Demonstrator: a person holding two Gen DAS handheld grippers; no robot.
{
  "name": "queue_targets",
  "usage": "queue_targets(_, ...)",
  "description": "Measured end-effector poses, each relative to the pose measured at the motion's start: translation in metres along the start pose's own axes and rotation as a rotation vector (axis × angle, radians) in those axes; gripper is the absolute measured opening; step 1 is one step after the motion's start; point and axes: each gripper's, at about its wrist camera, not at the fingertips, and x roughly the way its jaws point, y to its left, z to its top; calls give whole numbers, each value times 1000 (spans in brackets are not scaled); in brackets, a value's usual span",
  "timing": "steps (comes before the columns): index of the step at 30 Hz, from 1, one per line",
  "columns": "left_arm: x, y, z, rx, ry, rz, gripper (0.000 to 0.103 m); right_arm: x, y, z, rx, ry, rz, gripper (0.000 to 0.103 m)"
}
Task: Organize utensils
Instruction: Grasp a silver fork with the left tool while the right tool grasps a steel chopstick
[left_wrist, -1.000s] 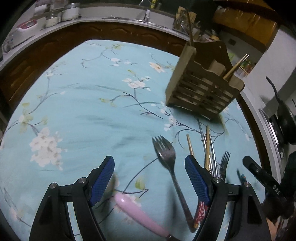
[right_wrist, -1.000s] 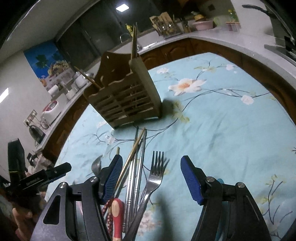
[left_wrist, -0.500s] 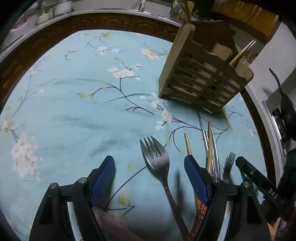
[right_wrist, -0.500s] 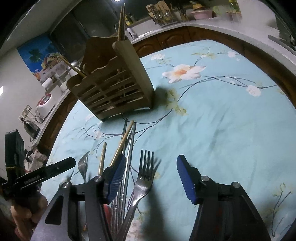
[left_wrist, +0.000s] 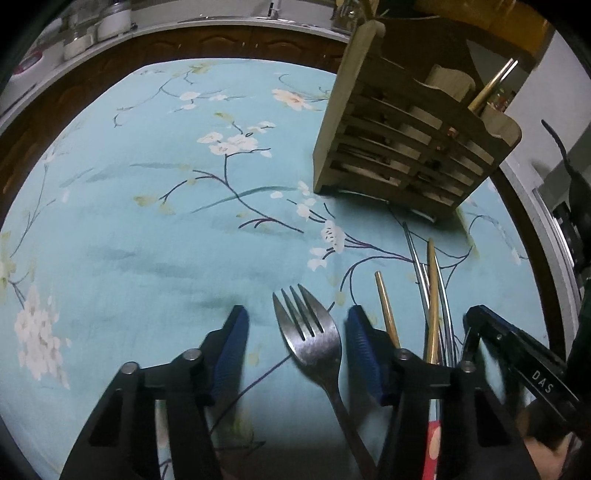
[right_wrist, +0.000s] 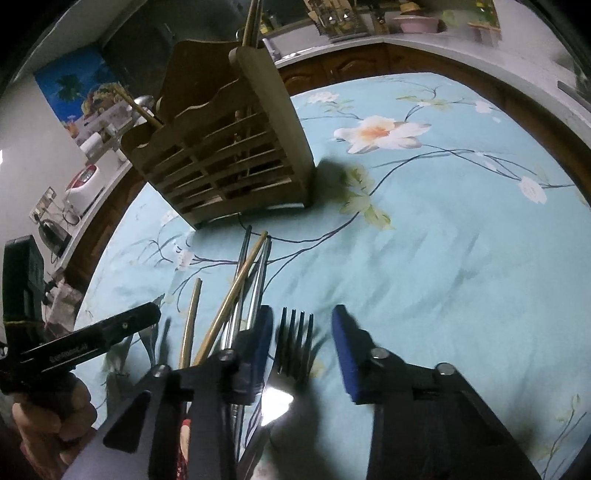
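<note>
A wooden slatted utensil caddy (left_wrist: 406, 147) (right_wrist: 229, 162) stands on the blue floral tablecloth and holds a few chopsticks. My left gripper (left_wrist: 297, 339) is open, its blue pads on either side of a steel fork (left_wrist: 314, 336) lying on the cloth. My right gripper (right_wrist: 301, 343) is open around a second fork (right_wrist: 295, 343). Gold and steel chopsticks (left_wrist: 432, 295) (right_wrist: 236, 291) lie in a bundle between the two forks. The right gripper's finger shows at the edge of the left wrist view (left_wrist: 517, 350).
The round table's wooden rim (left_wrist: 221, 44) curves behind the cloth. A kitchen counter with jars (left_wrist: 99, 26) and appliances (right_wrist: 81, 181) runs beyond it. A red patterned handle (left_wrist: 430, 443) lies under the right pad.
Both grippers have moved forward and down over their forks and narrowed their openings. The pink-handled utensil has dropped out of the left wrist view. The caddy looks closer.
</note>
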Motion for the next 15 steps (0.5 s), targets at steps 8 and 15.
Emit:
queue_targets(8, 1, 7, 4, -8, 16, -48, 34, -5, 2, -1, -6, -12, 23, 13)
queue_targets(15, -15, 16, 0, -32, 0, -89, 30, -19, 3, -2, -14, -45, 51, 2)
